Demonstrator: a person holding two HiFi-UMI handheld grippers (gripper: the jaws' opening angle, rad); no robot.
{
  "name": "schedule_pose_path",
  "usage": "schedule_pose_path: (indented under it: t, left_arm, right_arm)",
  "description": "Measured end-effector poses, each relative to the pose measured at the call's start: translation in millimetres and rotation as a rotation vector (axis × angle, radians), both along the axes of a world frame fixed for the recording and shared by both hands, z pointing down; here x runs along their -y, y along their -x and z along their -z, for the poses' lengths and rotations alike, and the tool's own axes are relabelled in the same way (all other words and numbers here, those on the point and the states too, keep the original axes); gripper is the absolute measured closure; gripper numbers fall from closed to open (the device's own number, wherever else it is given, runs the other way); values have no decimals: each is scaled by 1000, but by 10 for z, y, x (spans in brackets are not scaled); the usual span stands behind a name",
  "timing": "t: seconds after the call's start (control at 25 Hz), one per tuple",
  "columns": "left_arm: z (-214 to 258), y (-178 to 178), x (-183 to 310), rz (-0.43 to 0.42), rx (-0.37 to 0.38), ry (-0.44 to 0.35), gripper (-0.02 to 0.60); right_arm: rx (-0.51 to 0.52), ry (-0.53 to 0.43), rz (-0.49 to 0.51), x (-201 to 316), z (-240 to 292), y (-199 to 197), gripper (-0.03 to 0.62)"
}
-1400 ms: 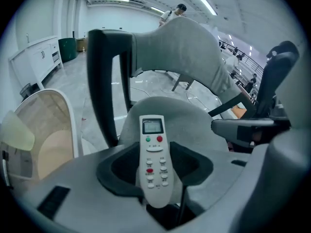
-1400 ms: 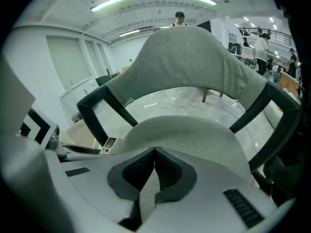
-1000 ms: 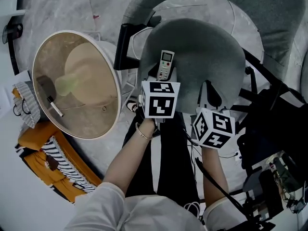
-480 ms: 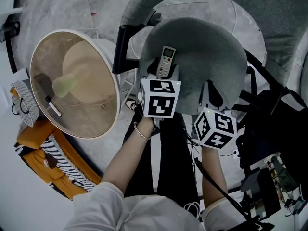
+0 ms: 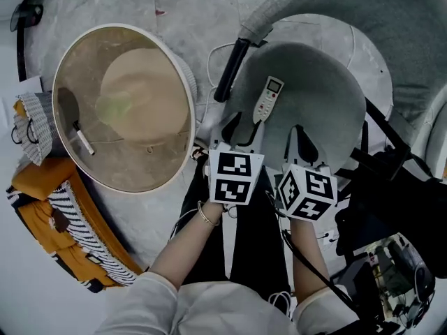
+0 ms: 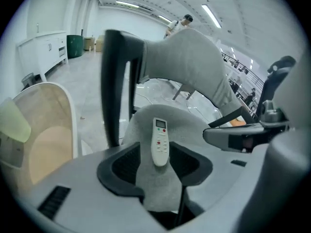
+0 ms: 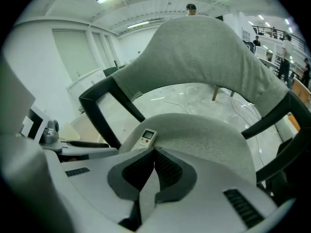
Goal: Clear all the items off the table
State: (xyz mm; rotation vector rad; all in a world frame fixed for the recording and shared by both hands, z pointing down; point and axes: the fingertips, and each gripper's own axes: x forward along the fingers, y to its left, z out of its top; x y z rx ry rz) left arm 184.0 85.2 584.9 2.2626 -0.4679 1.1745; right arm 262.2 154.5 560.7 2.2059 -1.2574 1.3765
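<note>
Remote (image 5: 268, 98) on grey chair seat (image 5: 318, 93), round table (image 5: 136, 160) alongside.

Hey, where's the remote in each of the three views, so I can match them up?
Head view: remote just above centre, on the chair seat.
Left gripper view: remote at centre, lying lengthwise on the seat.
Right gripper view: remote left of centre, near the seat's left edge.
Shared landmark: the black armrest left of the remote.
</note>
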Motion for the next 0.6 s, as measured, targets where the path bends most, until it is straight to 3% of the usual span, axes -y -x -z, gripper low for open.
schedule_pose_path:
  t: [0.16,0.32,0.6]
  left_arm:
    - [135,502,255,108,-14,-16,444]
    - [327,1241,580,262,-3,-51,510]
    - [571,2804,1118,663,28,-135,572]
  right_arm:
    - [1,-22,129,380,98,403,569]
    - [16,-43,279,821,243,1076,569]
    - [25,-105,655,1664,495,2479,569]
